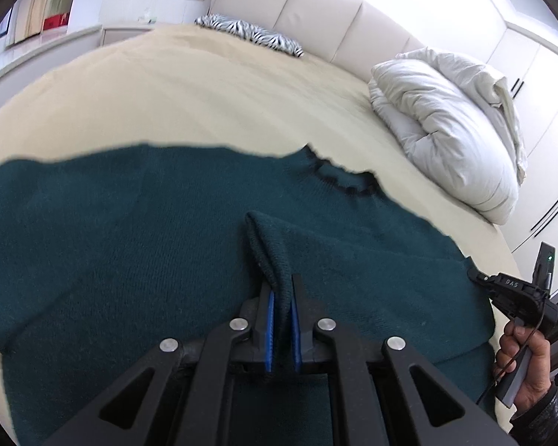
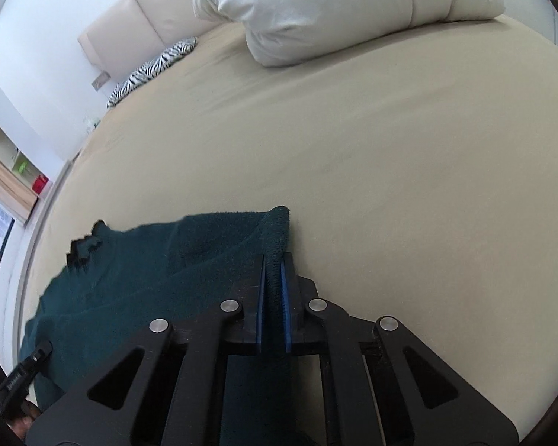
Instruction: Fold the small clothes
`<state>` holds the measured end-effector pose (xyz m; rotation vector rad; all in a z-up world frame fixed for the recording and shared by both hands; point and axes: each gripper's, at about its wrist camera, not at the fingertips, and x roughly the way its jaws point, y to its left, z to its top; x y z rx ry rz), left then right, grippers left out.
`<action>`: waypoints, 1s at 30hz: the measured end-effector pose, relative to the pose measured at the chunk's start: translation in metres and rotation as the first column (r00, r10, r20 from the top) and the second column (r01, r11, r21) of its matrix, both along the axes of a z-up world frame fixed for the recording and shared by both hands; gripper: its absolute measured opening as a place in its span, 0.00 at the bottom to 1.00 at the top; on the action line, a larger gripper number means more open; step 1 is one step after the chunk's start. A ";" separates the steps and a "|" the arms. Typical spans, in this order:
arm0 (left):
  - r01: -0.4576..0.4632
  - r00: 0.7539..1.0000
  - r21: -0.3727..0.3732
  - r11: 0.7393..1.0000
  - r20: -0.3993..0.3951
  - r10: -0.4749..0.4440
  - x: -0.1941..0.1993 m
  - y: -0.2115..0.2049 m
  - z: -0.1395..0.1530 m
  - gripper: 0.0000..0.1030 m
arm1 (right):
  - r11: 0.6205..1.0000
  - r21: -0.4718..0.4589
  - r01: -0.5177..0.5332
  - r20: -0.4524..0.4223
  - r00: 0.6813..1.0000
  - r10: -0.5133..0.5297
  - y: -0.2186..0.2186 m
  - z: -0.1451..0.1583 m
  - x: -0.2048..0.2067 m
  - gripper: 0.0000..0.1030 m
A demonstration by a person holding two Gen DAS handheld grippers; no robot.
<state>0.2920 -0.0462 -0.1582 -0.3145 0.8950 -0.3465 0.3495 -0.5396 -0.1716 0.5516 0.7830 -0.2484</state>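
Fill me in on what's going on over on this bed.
A person is folding a dark green knit sweater spread on a beige bed. Each hand works a hand-held gripper. The left hand-held gripper is shut on a raised fold of the knit, and the right hand-held gripper is shut on the sweater's edge. A white duvet and a zebra-print pillow lie near the headboard.

Bare bed sheet lies open ahead; the folded duvet seemingly blocks its far side.
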 end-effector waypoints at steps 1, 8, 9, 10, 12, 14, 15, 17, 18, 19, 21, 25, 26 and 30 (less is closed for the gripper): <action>0.000 1.000 -0.008 1.000 -0.002 0.000 0.000 0.001 -0.003 0.10 | 1.000 0.009 0.005 -0.011 1.000 -0.005 -0.001 -0.007 -0.002 0.05; -0.001 1.000 -0.047 0.999 0.004 0.001 -0.003 0.007 -0.007 0.12 | 1.000 0.027 -0.002 -0.014 1.000 0.003 -0.004 -0.022 -0.004 0.08; -0.001 1.000 -0.054 0.999 0.002 0.002 -0.003 0.008 -0.007 0.12 | 0.999 0.035 0.023 -0.022 1.000 -0.022 -0.007 -0.017 -0.008 0.13; -0.002 1.000 -0.060 0.998 0.001 0.002 -0.003 0.009 -0.008 0.12 | 0.998 0.025 0.054 -0.020 0.998 -0.054 -0.009 -0.011 -0.020 0.20; -0.002 1.000 -0.067 0.998 0.002 0.002 -0.004 0.011 -0.009 0.12 | 0.995 0.010 0.097 0.021 0.995 -0.097 -0.007 0.003 -0.036 0.22; -0.003 1.000 -0.071 0.997 0.003 0.003 -0.004 0.011 -0.010 0.12 | 0.998 0.034 0.053 0.097 0.994 -0.056 0.008 0.021 -0.052 0.24; -0.003 1.000 -0.073 0.997 0.002 0.004 -0.004 0.011 -0.010 0.12 | 0.999 0.038 0.015 0.113 0.993 -0.019 0.018 0.026 -0.056 0.24; -0.005 1.000 -0.078 0.997 0.001 0.005 -0.005 0.012 -0.010 0.12 | 0.997 0.041 -0.061 0.121 0.991 0.056 0.038 0.027 -0.059 0.24; -0.006 1.000 -0.080 0.997 0.000 0.006 -0.006 0.012 -0.010 0.12 | 0.995 0.039 -0.097 0.111 0.990 0.092 0.047 0.024 -0.060 0.24; -0.007 1.000 -0.080 0.997 0.001 0.007 -0.007 0.012 -0.010 0.12 | 0.991 0.038 -0.128 0.084 0.989 0.125 0.055 0.016 -0.060 0.24; -0.008 1.000 -0.075 0.997 0.003 0.008 -0.008 0.013 -0.010 0.12 | 0.989 0.055 -0.138 -0.005 0.990 0.139 0.058 -0.013 -0.061 0.28; -0.008 1.000 -0.061 0.998 0.010 0.009 -0.011 0.012 -0.009 0.12 | 0.978 0.172 -0.116 0.105 0.989 0.099 0.035 -0.026 -0.085 0.22; -0.010 1.000 -0.064 0.998 0.009 0.011 -0.010 0.013 -0.009 0.12 | 0.981 0.159 -0.107 0.105 0.990 0.091 0.034 -0.024 -0.088 0.22; -0.022 1.000 -0.084 0.996 0.004 0.023 -0.014 0.015 -0.010 0.12 | 0.992 0.105 -0.073 0.083 0.994 0.065 0.037 -0.019 -0.092 0.22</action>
